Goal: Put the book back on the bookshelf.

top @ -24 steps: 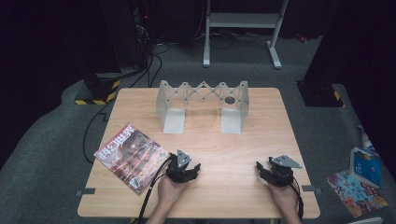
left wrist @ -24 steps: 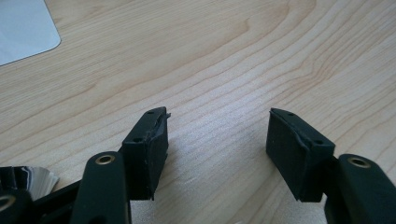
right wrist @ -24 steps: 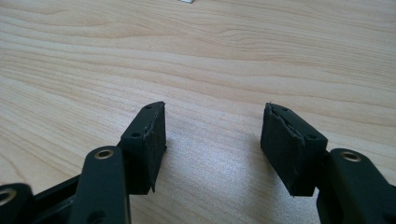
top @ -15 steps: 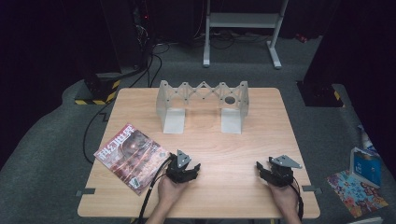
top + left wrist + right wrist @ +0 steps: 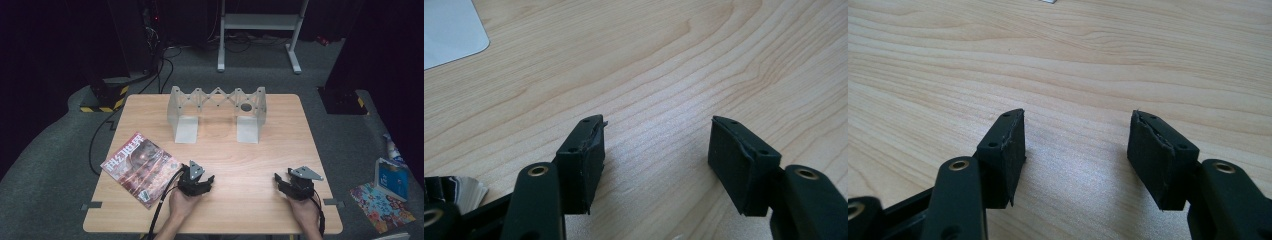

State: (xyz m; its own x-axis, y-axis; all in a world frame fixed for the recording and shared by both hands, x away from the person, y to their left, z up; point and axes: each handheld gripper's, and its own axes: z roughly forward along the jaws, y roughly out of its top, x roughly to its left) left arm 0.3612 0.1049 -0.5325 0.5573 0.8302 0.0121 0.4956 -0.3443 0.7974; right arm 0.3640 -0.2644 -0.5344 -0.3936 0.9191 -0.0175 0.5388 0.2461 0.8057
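A person's two hands rested at the near edge of a wooden tabletop [image 5: 280, 150], each holding a black gripper. The left gripper [image 5: 201, 181] sat just beside the near corner of a magazine [image 5: 140, 167], which lay flat and slightly turned on the left side of the tabletop, its red-and-dark cover facing up; a black cable ran from that gripper across the magazine's corner toward the person. In the left gripper view its jaws stood wide apart over bare wood, holding nothing, with the left gripper [image 5: 656, 140] low to the surface and the pale corner of a stand's foot [image 5: 449, 27] showing at the upper left. The right gripper [image 5: 285, 181], topped by a grey three-cornered plate, sat well apart from the left one toward the right side of the tabletop. In the right gripper view the right gripper [image 5: 1078, 135] likewise had its jaws spread wide over empty wood grain. A white folding rack [image 5: 217, 110] with a zigzag lattice stood upright on two flat feet near the far edge, well apart from both grippers.
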